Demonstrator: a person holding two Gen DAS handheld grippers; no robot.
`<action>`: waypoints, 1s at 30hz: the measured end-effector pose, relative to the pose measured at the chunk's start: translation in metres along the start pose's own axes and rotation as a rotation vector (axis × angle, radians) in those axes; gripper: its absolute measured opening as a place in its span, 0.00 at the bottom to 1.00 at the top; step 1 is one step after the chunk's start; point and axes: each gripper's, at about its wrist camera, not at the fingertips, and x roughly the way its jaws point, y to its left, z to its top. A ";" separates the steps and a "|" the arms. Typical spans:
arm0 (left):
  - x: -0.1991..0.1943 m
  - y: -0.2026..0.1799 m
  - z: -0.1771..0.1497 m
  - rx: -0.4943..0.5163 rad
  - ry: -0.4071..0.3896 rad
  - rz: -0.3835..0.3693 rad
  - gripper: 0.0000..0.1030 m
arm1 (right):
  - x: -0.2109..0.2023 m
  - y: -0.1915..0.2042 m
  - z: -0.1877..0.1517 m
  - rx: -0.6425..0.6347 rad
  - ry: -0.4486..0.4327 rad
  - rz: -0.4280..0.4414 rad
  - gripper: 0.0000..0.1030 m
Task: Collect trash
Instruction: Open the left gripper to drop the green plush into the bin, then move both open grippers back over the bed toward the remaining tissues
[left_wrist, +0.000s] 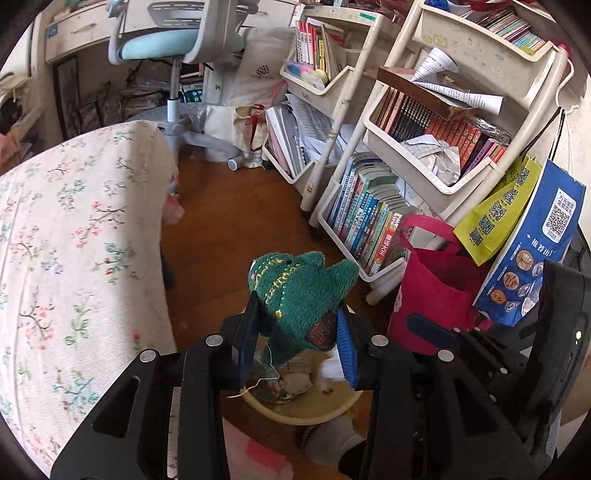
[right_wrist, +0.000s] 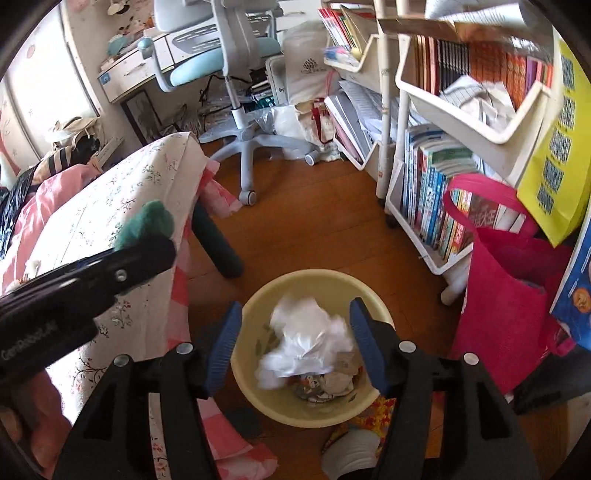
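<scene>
Left wrist view: left gripper (left_wrist: 299, 332) pinching one green plush toy (left_wrist: 295, 291) between its two blue pads, held above one yellowish trash bin (left_wrist: 314, 410) on the wooden floor (left_wrist: 229, 221). Beside — one pink tote bag (left_wrist: 432, 295), one blue paper bag (left_wrist: 532, 251), one yellow paper bag (left_wrist: 495, 214), two white book carts (left_wrist: 458, 155).

Right wrist view: right gripper (right_wrist: 295, 343) spread wide, gripping nothing, its two blue pads either side of the bin (right_wrist: 255, 314) below — crumpled white paper (right_wrist: 306, 339) heaped inside on other scraps. At left, the green toy (right_wrist: 147, 225) poking out of the left gripper, over the floral-covered table (right_wrist: 122, 206). One office chair (right_wrist: 236, 66) behind.
</scene>
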 end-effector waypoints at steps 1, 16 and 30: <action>0.004 -0.001 0.001 -0.007 0.006 0.002 0.37 | 0.001 -0.003 0.000 0.015 0.003 0.005 0.63; -0.029 0.036 0.001 -0.045 -0.017 0.070 0.50 | -0.044 0.011 0.011 0.045 -0.240 0.106 0.72; -0.156 0.152 -0.031 -0.134 -0.149 0.326 0.68 | -0.050 0.142 -0.008 -0.301 -0.256 0.276 0.79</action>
